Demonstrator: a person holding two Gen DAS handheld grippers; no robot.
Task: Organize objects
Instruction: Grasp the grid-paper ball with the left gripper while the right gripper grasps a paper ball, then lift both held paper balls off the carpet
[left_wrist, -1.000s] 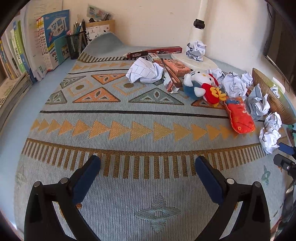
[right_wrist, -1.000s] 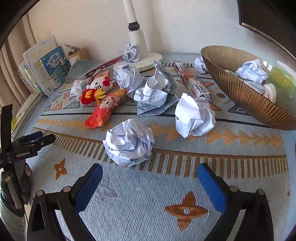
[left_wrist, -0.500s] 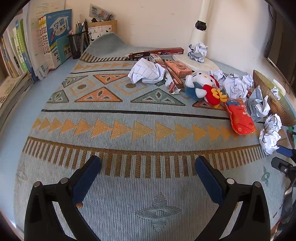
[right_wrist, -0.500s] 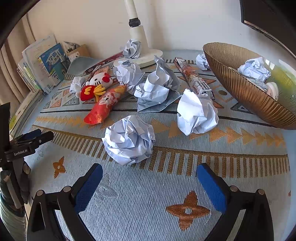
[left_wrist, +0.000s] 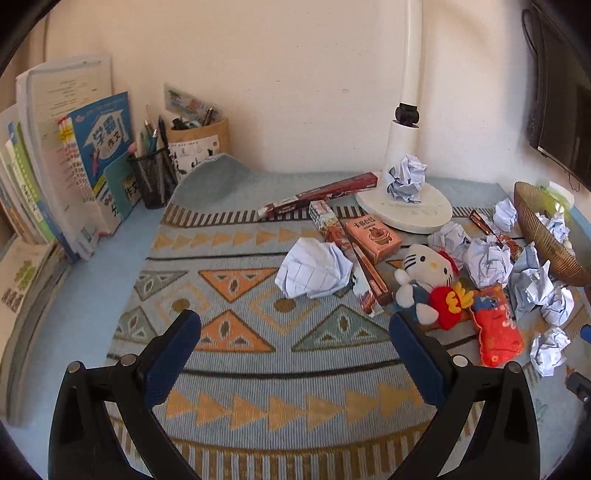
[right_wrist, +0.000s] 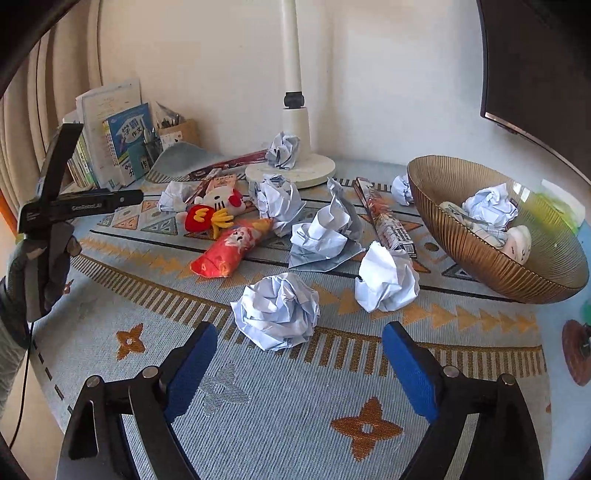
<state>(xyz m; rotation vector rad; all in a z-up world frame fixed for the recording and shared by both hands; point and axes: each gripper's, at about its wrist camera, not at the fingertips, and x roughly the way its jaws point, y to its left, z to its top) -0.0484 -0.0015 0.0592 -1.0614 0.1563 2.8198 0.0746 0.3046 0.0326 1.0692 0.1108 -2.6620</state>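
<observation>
The left gripper (left_wrist: 294, 343) stands with its blue-padded jaws spread wide and nothing between them, held above the blue woven mat with orange triangle pattern (left_wrist: 258, 373). The right gripper (right_wrist: 300, 349) is likewise spread wide and holds nothing; the nearest crumpled white paper ball (right_wrist: 276, 311) lies on the mat just beyond its fingertips, not touched by either pad. A second crumpled white paper ball (right_wrist: 386, 277) lies near it to the right, between it and the ribbed amber glass bowl (right_wrist: 476, 254). The bowl rests at the right side of the mat and contains one crumpled paper ball (right_wrist: 489, 206) together with other items that cannot be identified. A larger, loosely crumpled white sheet (right_wrist: 325, 236) lies behind the two near balls. A white cat plush toy with red bow (left_wrist: 428, 280) lies near the mat's centre, and a red printed snack packet (left_wrist: 496, 328) lies just beside it. In the left wrist view a crumpled sheet of white grid-lined paper (left_wrist: 314, 267) lies ahead of the left gripper, apart from its pads, beside several long brown snack boxes (left_wrist: 365, 273). A further paper ball (left_wrist: 406, 178) sits on the round white lamp base (left_wrist: 424, 212). Upright books (left_wrist: 92, 162) and a black mesh pen holder (left_wrist: 151, 181) stand against the wall at the left.
</observation>
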